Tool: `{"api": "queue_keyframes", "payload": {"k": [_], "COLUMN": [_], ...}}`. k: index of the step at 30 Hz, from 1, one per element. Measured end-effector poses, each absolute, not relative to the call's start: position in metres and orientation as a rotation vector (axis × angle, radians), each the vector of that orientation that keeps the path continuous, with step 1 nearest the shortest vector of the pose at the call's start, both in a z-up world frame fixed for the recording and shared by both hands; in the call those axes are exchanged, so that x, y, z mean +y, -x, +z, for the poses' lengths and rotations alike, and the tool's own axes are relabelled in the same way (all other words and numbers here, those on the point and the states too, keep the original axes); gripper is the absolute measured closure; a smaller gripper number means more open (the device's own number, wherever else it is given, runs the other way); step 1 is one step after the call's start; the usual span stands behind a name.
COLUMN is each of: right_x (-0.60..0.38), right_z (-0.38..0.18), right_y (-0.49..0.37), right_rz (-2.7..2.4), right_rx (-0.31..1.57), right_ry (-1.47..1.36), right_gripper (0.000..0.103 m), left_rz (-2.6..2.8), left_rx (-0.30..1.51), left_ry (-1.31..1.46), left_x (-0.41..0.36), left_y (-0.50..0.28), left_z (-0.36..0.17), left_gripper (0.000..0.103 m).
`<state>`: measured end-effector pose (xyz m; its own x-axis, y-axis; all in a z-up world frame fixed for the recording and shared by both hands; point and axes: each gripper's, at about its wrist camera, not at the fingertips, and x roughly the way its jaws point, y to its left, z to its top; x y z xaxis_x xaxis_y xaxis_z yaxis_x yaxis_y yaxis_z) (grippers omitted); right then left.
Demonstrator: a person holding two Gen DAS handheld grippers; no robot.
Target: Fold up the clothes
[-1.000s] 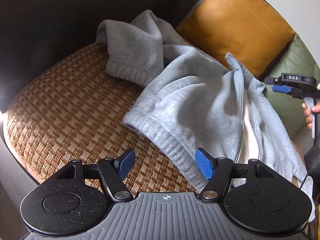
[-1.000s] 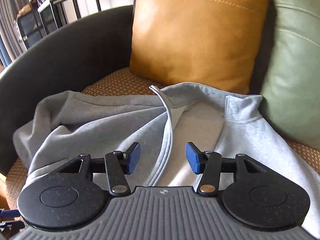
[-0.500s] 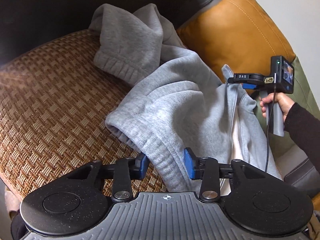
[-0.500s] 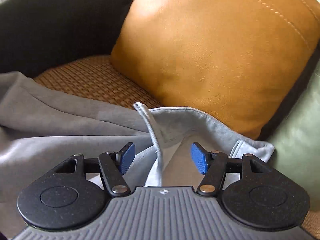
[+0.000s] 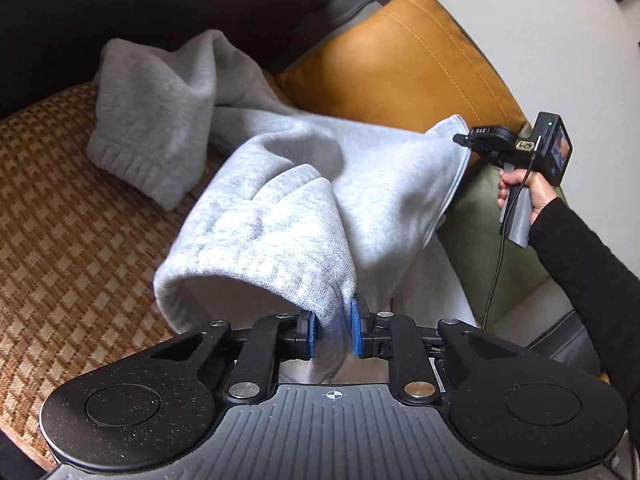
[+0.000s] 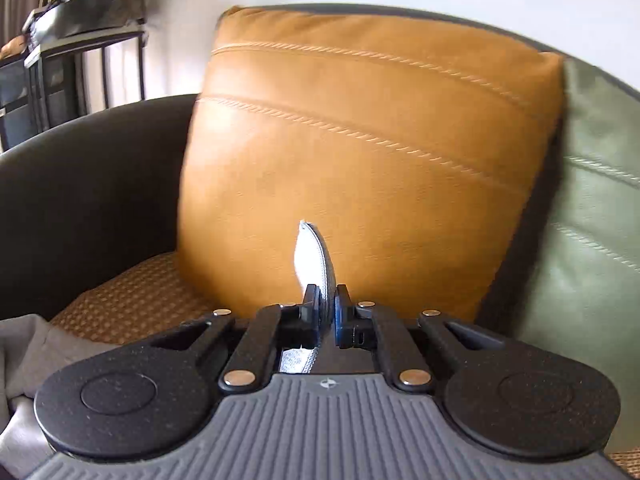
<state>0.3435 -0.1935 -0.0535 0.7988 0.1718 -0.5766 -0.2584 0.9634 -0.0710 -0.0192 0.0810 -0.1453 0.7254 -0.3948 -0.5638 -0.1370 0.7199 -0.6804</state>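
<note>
A light grey zip sweatshirt (image 5: pixel 360 184) lies on a woven rattan seat. My left gripper (image 5: pixel 332 330) is shut on its ribbed bottom hem and holds it lifted off the seat. My right gripper (image 6: pixel 327 312) is shut on the zip edge near the collar (image 6: pixel 316 256), which sticks up between the pads. In the left wrist view the right gripper (image 5: pixel 466 140) holds the far corner of the sweatshirt raised, so the front panel hangs stretched between both grippers. One sleeve (image 5: pixel 160 120) with a ribbed cuff lies on the seat at the back left.
The rattan seat (image 5: pixel 60 208) sits inside a dark curved chair back (image 6: pixel 80 184). A tan leather cushion (image 6: pixel 360 152) and a green cushion (image 6: pixel 592 216) lean against the back. A dark shelf unit (image 6: pixel 60 68) stands behind the chair at the left.
Both grippers closed on the sweatshirt, the left on the hem and the right on the zip edge. Both then rose, lifting the front panel off the seat.
</note>
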Motion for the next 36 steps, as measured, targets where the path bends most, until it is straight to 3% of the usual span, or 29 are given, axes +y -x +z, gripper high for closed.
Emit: {"api": "queue_keyframes", "payload": {"k": [12, 16, 18, 20, 25, 29, 36], "right_x": [-0.236, -0.249, -0.253, -0.258, -0.267, -0.265, -0.227], "right_z": [-0.179, -0.214, -0.213, -0.201, -0.139, -0.117, -0.149], "right_y": [-0.364, -0.366, -0.36, -0.349, -0.272, -0.186, -0.073], "right_rz": [0.11, 0.058, 0.058, 0.05, 0.129, 0.345, 0.554], "right_rx": [0.786, 0.847, 0.838, 0.819, 0.677, 0.702, 0.919], "right_ry": [0.111, 0.02, -0.008, -0.026, -0.092, -0.253, -0.382], "right_gripper": [0.091, 0.067, 0.063, 0.053, 0.043, 0.039, 0.042], "left_rz": [-0.09, -0.078, -0.101, -0.138, -0.186, -0.101, -0.064], "left_rx": [0.828, 0.834, 0.828, 0.815, 0.74, 0.674, 0.694], "left_ry": [0.686, 0.692, 0.716, 0.721, 0.658, 0.466, 0.171], "left_x": [0.065, 0.071, 0.076, 0.078, 0.087, 0.096, 0.102], "left_y": [-0.005, -0.009, -0.01, -0.005, 0.037, 0.064, 0.053], "left_z": [-0.178, -0.186, -0.187, -0.182, -0.152, -0.133, -0.142], "left_gripper": [0.089, 0.085, 0.075, 0.054, 0.037, 0.033, 0.034]}}
